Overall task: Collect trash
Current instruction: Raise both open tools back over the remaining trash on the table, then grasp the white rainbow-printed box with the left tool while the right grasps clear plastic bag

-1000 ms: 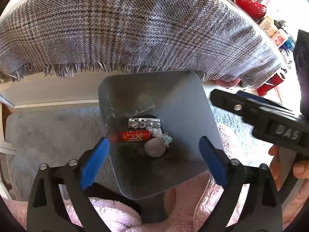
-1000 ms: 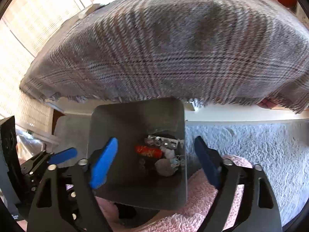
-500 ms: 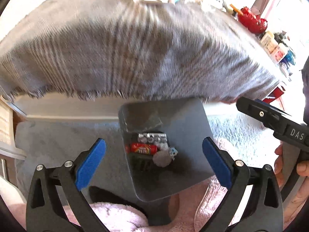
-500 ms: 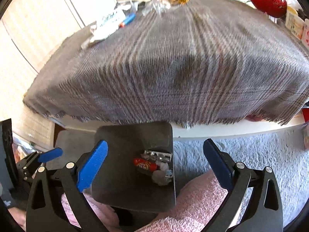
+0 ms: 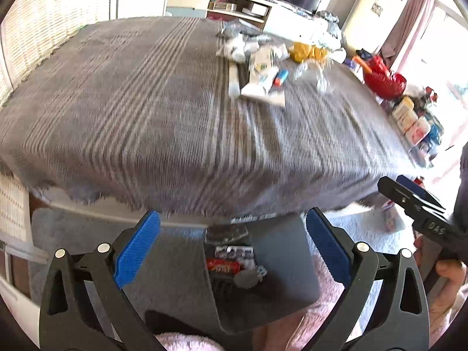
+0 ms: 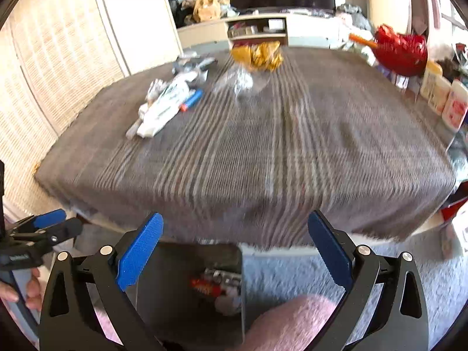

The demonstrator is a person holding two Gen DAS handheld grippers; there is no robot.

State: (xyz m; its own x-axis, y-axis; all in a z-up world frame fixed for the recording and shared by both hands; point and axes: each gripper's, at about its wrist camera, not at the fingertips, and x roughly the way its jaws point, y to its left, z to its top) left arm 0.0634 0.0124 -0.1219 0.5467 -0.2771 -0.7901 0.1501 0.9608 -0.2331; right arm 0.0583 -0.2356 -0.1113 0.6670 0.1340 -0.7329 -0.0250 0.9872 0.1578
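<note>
A grey bin (image 5: 280, 263) stands on the floor below the table edge and holds a red wrapper (image 5: 223, 265), a foil blister pack (image 5: 234, 252) and crumpled paper; it also shows in the right wrist view (image 6: 187, 286). Trash lies on the far part of the plaid-covered table: white wrappers (image 5: 263, 82) (image 6: 163, 108), a yellow bag (image 5: 305, 51) (image 6: 259, 52) and clear plastic (image 6: 242, 83). My left gripper (image 5: 232, 251) is open and empty above the bin. My right gripper (image 6: 234, 253) is open and empty, beside the left one.
A red bag (image 5: 383, 79) (image 6: 400, 51) and several bottles (image 6: 444, 99) stand along the table's right edge. A white shelf unit (image 6: 263, 29) is behind the table. A pale rug (image 6: 292, 275) covers the floor; pink fleece (image 6: 289, 321) is under the grippers.
Both grippers have risen and tilted up from the bin, so the table top and its trash have come into view. Both stay open and empty.
</note>
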